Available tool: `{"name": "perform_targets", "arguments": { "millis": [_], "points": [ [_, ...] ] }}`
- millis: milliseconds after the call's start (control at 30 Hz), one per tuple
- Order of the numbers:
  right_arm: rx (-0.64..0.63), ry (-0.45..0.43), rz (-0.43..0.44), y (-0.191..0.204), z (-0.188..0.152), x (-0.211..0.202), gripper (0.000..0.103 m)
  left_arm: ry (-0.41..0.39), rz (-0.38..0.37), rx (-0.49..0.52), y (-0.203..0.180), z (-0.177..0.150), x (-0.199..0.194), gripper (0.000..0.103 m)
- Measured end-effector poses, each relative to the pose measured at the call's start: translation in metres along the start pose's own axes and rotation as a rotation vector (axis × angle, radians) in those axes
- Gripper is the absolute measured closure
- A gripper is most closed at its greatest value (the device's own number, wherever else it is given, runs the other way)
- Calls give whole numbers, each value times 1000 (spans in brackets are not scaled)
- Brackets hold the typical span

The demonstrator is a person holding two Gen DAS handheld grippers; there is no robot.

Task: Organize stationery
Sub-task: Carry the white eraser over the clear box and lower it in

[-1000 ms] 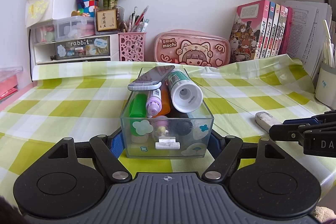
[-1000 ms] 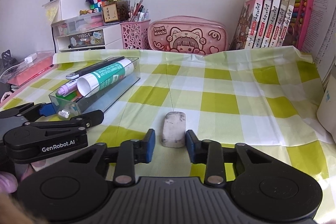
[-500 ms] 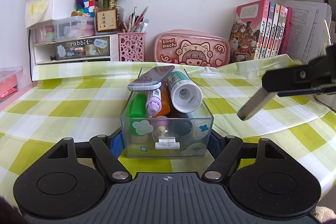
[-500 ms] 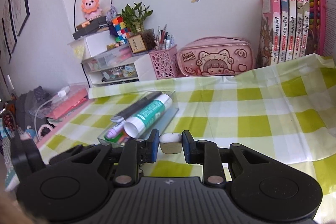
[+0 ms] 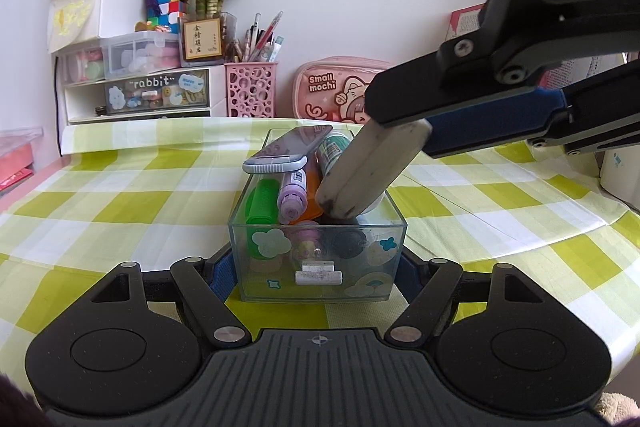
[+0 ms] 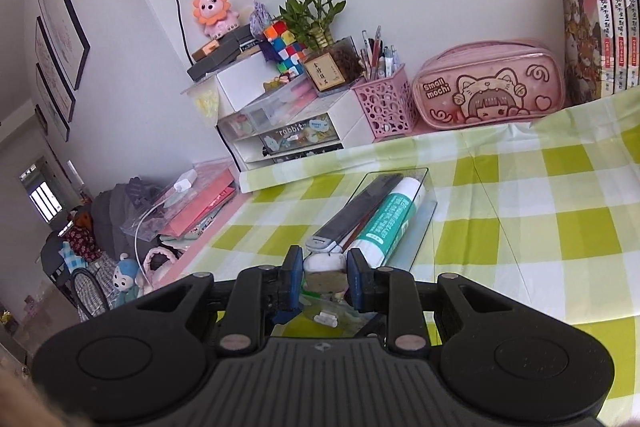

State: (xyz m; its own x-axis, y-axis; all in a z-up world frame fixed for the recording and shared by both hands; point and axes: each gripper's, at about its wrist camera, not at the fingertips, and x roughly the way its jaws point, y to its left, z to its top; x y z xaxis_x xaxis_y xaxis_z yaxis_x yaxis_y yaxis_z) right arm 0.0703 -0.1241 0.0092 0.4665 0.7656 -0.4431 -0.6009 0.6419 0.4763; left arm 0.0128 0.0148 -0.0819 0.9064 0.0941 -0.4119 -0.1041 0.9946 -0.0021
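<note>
At the near middle of the checked tablecloth (image 5: 120, 195) we find the clear plastic box (image 5: 318, 259) standing between the fingers of the left gripper (image 5: 318, 277), which press on its two side walls; we judge this grip is there to steady the box while it is loaded. Over its near right corner the right gripper (image 5: 404, 125) pinches a white eraser (image 5: 368, 171) by its upper end, tilted so the soiled lower end points down into the box. We read that slant as aiming for the little room left beside the white glue stick (image 6: 394, 219). The box is already crowded: a grey flat case (image 5: 288, 151) lies across the top, with a purple marker (image 5: 294, 193) and a green marker (image 5: 262, 203) beneath. The eraser hangs above the contents; whether it touches them we cannot tell.
</note>
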Motion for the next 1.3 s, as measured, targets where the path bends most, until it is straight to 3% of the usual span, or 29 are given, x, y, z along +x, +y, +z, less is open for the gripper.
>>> {"name": "perform_targets", "arguments": {
  "millis": [367, 600, 833, 933, 1300],
  "points": [
    [-1, 39, -34, 3, 5, 12, 75, 0, 1, 0, 0, 0, 0, 29],
    [-51, 56, -121, 20, 13, 22, 75, 0, 0, 0, 0, 0, 0, 29],
    [-109, 90, -261, 41, 16, 17, 75, 0, 0, -1, 0, 0, 0, 29],
    [-85, 119, -228, 39, 17, 20, 75, 0, 0, -1, 0, 0, -1, 29],
    [-169, 118, -288, 55, 20, 45, 75, 0, 0, -1, 0, 0, -1, 29]
  ]
}}
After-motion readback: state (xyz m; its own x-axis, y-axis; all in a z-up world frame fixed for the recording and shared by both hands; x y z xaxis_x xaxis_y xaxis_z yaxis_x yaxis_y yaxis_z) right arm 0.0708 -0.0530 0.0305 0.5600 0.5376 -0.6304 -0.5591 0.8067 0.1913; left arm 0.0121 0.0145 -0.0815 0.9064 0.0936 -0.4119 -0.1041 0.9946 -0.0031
